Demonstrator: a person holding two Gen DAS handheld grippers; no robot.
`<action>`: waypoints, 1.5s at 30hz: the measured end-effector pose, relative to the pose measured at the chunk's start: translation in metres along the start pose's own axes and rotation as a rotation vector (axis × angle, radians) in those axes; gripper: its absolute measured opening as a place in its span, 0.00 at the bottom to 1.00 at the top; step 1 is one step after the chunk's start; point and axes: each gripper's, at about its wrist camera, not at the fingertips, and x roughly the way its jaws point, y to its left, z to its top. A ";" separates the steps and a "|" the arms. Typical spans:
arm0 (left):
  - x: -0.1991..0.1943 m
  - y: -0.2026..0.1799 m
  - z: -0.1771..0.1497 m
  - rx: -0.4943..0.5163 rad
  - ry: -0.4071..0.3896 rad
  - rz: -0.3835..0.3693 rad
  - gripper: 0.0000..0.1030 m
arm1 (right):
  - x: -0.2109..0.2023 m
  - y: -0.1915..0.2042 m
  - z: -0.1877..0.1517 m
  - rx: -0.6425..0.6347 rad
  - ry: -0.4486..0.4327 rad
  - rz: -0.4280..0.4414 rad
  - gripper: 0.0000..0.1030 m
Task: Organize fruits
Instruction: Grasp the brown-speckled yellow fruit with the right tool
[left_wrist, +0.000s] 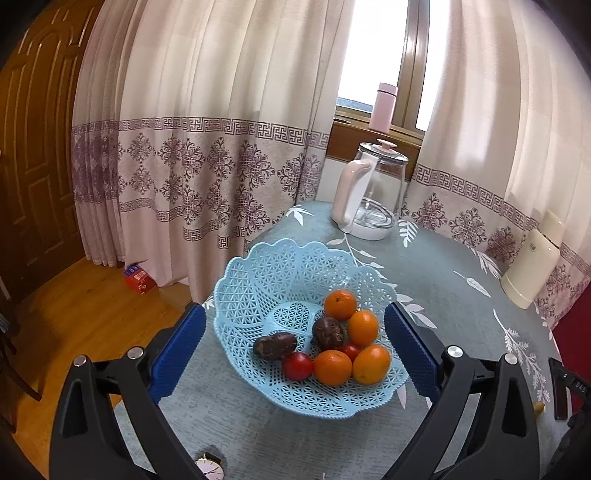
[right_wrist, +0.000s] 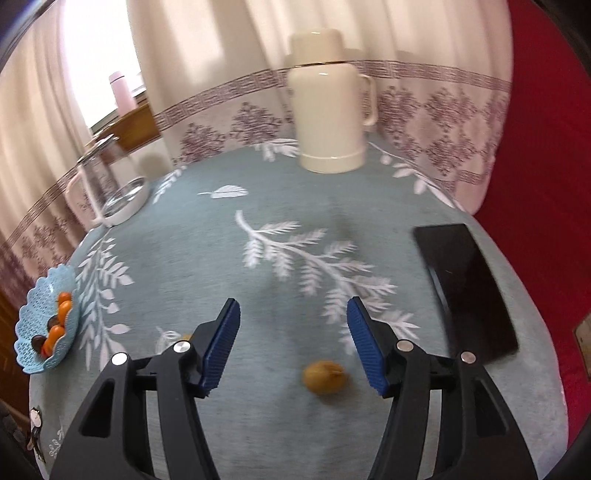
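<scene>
We are holding the right tool (right_wrist: 293, 345), spread and empty, over a small yellow-brown round fruit (right_wrist: 325, 377) lying between its fingers, nearer the right one. The left tool (left_wrist: 295, 347) is straddling the pale blue lattice plastic basket (left_wrist: 258, 280), unclenched, at the counter's left edge.

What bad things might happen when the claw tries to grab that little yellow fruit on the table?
1. The small round yellow-brown fruit lies loose on the grey-blue leaf-print tablecloth, between the open right gripper fingers; a clumsy close might nudge it so it rolls away.
2. The light blue lattice plastic basket already holds a heap of oranges; dropping another fruit on top could knock one out.
</scene>
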 end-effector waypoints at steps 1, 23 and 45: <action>0.000 -0.001 0.000 0.002 0.000 -0.001 0.96 | 0.000 -0.006 -0.002 0.008 0.003 -0.010 0.59; -0.003 -0.010 -0.003 0.026 0.003 -0.010 0.96 | 0.027 -0.014 -0.039 -0.041 0.107 -0.047 0.48; 0.007 -0.047 -0.023 0.112 0.049 -0.023 0.96 | 0.029 -0.012 -0.042 -0.058 0.111 0.029 0.29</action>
